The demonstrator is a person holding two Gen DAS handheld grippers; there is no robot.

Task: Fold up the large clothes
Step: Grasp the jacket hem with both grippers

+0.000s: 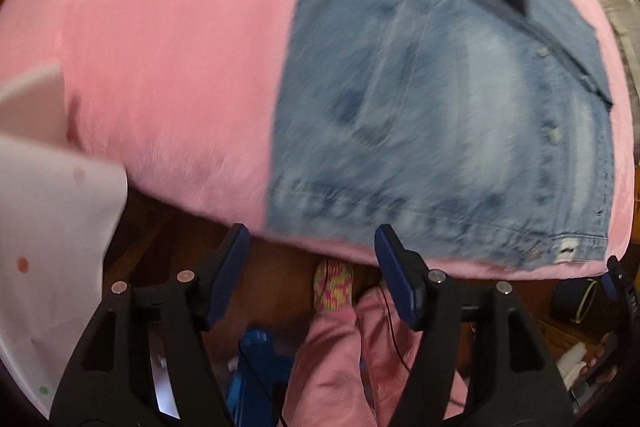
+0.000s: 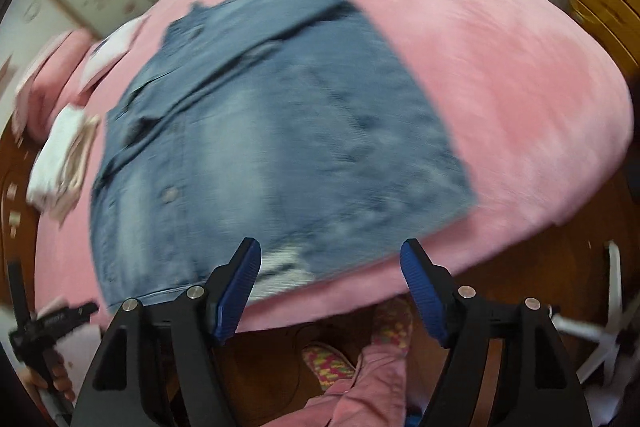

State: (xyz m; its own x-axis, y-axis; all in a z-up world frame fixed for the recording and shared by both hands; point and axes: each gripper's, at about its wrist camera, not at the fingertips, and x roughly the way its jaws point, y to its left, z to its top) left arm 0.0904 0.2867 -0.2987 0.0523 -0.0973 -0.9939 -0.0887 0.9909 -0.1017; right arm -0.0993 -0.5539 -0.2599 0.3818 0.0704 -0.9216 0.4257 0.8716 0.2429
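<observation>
The denim jacket [image 1: 440, 107] is smeared by motion blur in both views — its stitching cannot be made out. The folded white cloth [image 2: 60, 159] is blurred too, and the bed [image 1: 160, 47] is cut off at the frame edges.

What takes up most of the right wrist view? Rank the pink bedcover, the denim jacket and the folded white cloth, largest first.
1. Pink bedcover, spanning most of the frame.
2. Denim jacket, lying flat on it and covering much of its middle.
3. Folded white cloth, small at the left edge; fisheye distortion there may shrink it somewhat.

Bare bedspread [image 2: 500, 75] beside jacket [image 2: 280, 131]
</observation>
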